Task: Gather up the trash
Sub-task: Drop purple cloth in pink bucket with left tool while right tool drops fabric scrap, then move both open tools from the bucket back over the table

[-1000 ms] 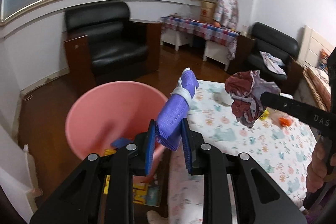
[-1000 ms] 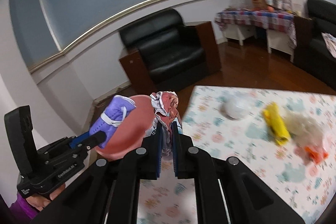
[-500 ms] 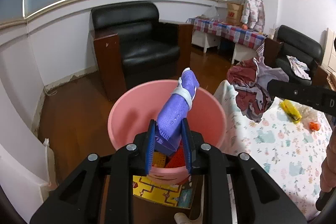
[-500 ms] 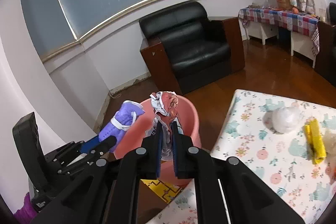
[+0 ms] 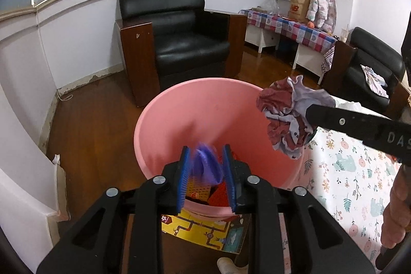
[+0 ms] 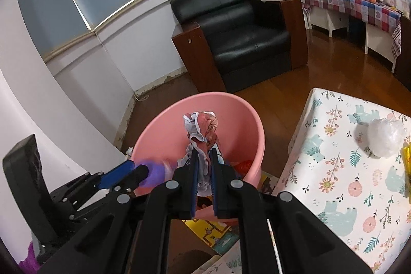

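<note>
While falling, purple wrapper (image 5: 205,166) blurred, orientation unreadable

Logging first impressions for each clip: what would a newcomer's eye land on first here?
The big pink bucket on the wooden floor fills the middle of both views. Over its opening the left gripper stands open around a blurred purple wad, while the right gripper clamps a crumpled red-and-white wrapper. Behind stands a black armchair.
</note>
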`<state>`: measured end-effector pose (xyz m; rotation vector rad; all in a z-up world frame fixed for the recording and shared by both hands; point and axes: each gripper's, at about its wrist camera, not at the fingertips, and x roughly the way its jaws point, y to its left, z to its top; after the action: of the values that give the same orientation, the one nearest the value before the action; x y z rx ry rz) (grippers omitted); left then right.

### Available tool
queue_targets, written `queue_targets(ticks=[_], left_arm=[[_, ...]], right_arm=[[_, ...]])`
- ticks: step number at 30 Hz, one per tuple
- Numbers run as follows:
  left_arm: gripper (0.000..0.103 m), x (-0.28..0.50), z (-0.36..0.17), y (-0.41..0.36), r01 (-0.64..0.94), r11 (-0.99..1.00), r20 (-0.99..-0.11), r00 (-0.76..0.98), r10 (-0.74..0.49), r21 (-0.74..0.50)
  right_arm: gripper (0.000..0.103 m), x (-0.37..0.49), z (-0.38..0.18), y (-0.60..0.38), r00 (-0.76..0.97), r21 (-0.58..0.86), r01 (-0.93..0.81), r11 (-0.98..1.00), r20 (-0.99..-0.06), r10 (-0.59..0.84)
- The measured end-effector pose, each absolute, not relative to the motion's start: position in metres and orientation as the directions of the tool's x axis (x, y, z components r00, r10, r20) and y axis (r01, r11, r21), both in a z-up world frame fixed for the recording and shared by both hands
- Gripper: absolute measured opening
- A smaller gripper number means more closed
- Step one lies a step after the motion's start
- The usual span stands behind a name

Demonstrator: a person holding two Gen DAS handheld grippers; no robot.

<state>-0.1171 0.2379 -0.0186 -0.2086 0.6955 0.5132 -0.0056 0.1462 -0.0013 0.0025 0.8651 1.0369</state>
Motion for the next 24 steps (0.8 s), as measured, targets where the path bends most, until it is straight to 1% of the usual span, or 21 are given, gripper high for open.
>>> queue_targets(ticks=[2,4,5,6,8,16,21,24], left_arm=[[0.026,-0.117,-0.018,0.24,-0.516,0.856,-0.659,0.652,0.375,-0.023],[0.027,-0.118,-0.018,0.241,-0.515,0.857,-0.659,0.654,0.37,-0.03],[0.028,-0.119,-0.017,0.241,-0.515,0.857,-0.659,0.655,0.369,-0.032],[0.033,-0.119,-0.016,0.24,-0.516,0.856,-0.657,0.656,0.372,-0.031],[0.036,-0.121,-0.014,0.241,-0.517,0.855,-0.649,0.662,0.375,-0.033],[0.036,-0.123,-0.006,0.233,-0.498,0.867,-0.634,0.68,0.369,-0.029],[0.036,-0.121,-0.001,0.214,-0.422,0.906,-0.626,0.718,0.305,-0.042],[0.036,-0.121,-0.001,0.203,-0.393,0.919,-0.623,0.727,0.29,-0.03]], right_arm=[[0.009,-0.004,-0.005,0.147,0.218,0.389,-0.746,0.541,-0.625,0.75],[0.013,-0.003,-0.007,0.148,0.211,0.394,-0.743,0.541,-0.629,0.748],[0.018,-0.002,-0.008,0.148,0.21,0.395,-0.743,0.541,-0.63,0.748],[0.027,-0.002,-0.008,0.148,0.211,0.395,-0.742,0.542,-0.629,0.748],[0.036,0.0,-0.008,0.147,0.219,0.392,-0.741,0.545,-0.626,0.749],[0.036,0.006,-0.008,0.131,0.244,0.392,-0.727,0.564,-0.621,0.745],[0.036,0.016,-0.014,0.125,0.251,0.398,-0.693,0.601,-0.647,0.72],[0.036,0.021,-0.02,0.126,0.239,0.407,-0.674,0.617,-0.67,0.703]])
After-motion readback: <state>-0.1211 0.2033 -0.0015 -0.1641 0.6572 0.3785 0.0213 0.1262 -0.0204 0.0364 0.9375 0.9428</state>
